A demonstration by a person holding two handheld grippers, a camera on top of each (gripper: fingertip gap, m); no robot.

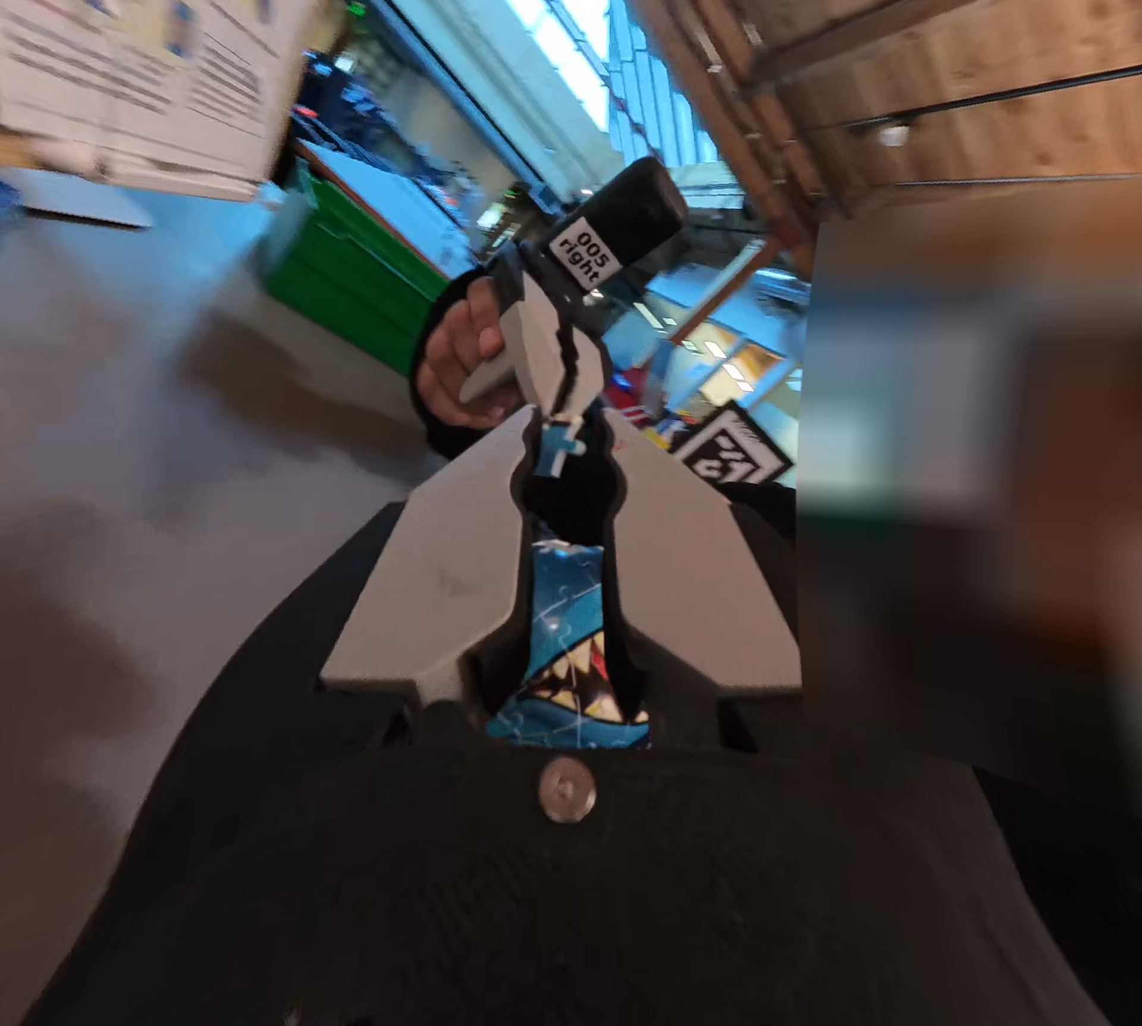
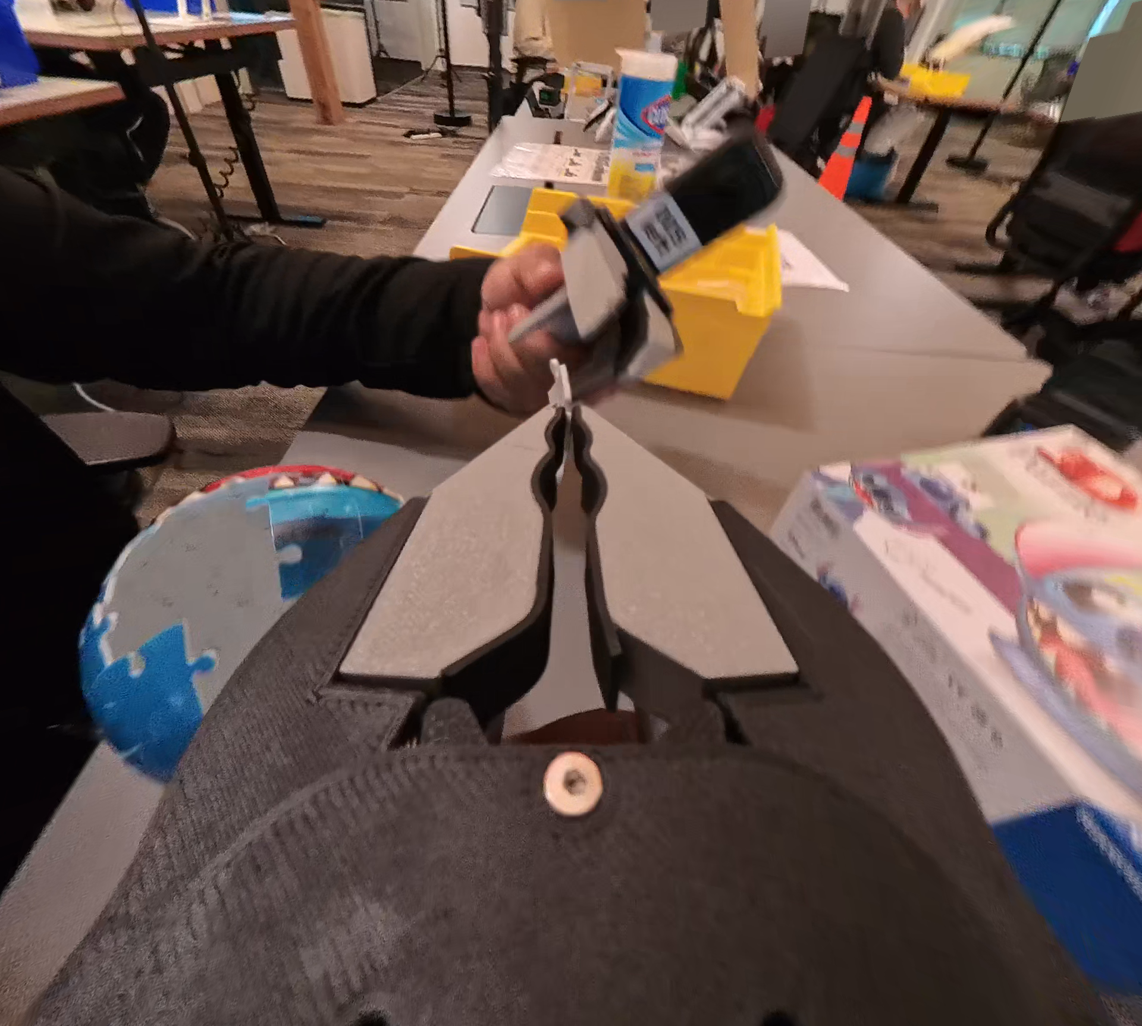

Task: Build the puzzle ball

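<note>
The right gripper point(image 2: 565, 428) pinches a small blue puzzle piece point(image 1: 559, 449) at its tips. The left gripper point(image 1: 568, 428) is spread. The half-built puzzle ball point(image 2: 185, 613) sits at the tabletop's point(image 2: 834, 366) near left edge.

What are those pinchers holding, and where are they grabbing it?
The right gripper pinches a small blue puzzle piece by one end, in its fingertips; the left gripper holds nothing.
</note>
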